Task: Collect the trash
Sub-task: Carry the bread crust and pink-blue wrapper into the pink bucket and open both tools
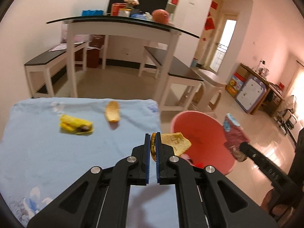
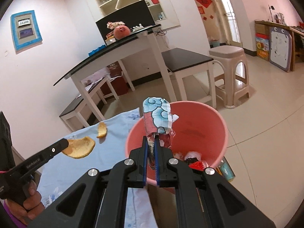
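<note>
Beside the blue-clothed worktop (image 1: 38,148), just off its right edge, stands the pink bin (image 2: 224,133) on open tiled floor. Right fingers (image 2: 151,148) pinch a printed wrapper (image 2: 158,115) upright over the bin; left fingers (image 1: 153,142) pinch an orange peel (image 1: 175,142) edge-on near its rim.

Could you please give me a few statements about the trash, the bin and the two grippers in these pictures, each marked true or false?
1. The left gripper is shut on an orange peel. True.
2. The right gripper is open with nothing between its fingers. False: it is shut on a crumpled wrapper.
3. The pink bin has nothing in it. False: some trash lies at its bottom.
4. A yellow wrapper and another peel lie on the blue cloth. True.
5. The crumpled wrapper is over the bin's opening. True.
</note>
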The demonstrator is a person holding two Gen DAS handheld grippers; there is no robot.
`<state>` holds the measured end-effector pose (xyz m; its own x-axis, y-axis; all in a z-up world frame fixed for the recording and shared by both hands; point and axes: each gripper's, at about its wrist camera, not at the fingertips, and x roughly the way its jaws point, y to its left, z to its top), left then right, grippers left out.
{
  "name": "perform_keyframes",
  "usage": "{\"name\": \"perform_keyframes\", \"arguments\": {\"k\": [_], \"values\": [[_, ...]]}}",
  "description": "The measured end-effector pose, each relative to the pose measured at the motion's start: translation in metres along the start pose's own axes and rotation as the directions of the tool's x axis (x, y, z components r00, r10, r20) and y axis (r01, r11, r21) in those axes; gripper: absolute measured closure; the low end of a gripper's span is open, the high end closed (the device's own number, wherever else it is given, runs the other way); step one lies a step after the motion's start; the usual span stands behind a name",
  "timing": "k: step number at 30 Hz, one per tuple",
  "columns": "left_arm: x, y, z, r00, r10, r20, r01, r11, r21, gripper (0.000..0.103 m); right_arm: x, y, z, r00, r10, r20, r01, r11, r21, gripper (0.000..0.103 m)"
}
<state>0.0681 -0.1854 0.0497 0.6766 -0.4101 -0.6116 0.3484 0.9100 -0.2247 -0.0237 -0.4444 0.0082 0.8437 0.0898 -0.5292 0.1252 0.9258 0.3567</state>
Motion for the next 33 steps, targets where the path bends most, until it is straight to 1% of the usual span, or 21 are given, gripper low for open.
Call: {"name": "perform_keyframes", "arguments": {"k": [5, 16, 21, 28, 32, 33], "values": [[0.022, -0.023, 0.003, 0.998, -0.038, -0.045, 0.039, 0.999, 0.020, 0.099, 0.008, -0.011, -0.002, 1.000, -0.016, -0.015, 0.017, 1.000, 0.018, 0.097], [0.066, -0.064, -0.012, 0.989, -0.070, -0.133, 0.086, 0.990, 0.114, 0.099, 0.029, -0.030, -0.009, 0.996, -0.064, -0.056, 0.066, 0.997, 0.038, 0.097], [0.078, -0.073, -0.018, 0.985, -0.074, -0.157, 0.095, 0.987, 0.129, 0.099, 0.035, -0.039, -0.013, 0.994, -0.078, -0.073, 0.081, 0.995, 0.053, 0.097], [0.087, -0.080, -0.022, 0.982, -0.085, -0.169, 0.109, 0.985, 0.136, 0.098, 0.040, -0.047, -0.015, 0.993, -0.078, -0.089, 0.084, 0.994, 0.068, 0.097], [0.090, -0.079, -0.022, 0.976, -0.095, -0.197, 0.120, 0.986, 0.114, 0.098, 0.041, -0.047, -0.015, 0.993, -0.075, -0.093, 0.081, 0.994, 0.071, 0.094], [0.092, -0.079, -0.022, 0.973, -0.097, -0.208, 0.121, 0.987, 0.106, 0.097, 0.041, -0.048, -0.015, 0.993, -0.072, -0.093, 0.078, 0.994, 0.073, 0.091]]}}
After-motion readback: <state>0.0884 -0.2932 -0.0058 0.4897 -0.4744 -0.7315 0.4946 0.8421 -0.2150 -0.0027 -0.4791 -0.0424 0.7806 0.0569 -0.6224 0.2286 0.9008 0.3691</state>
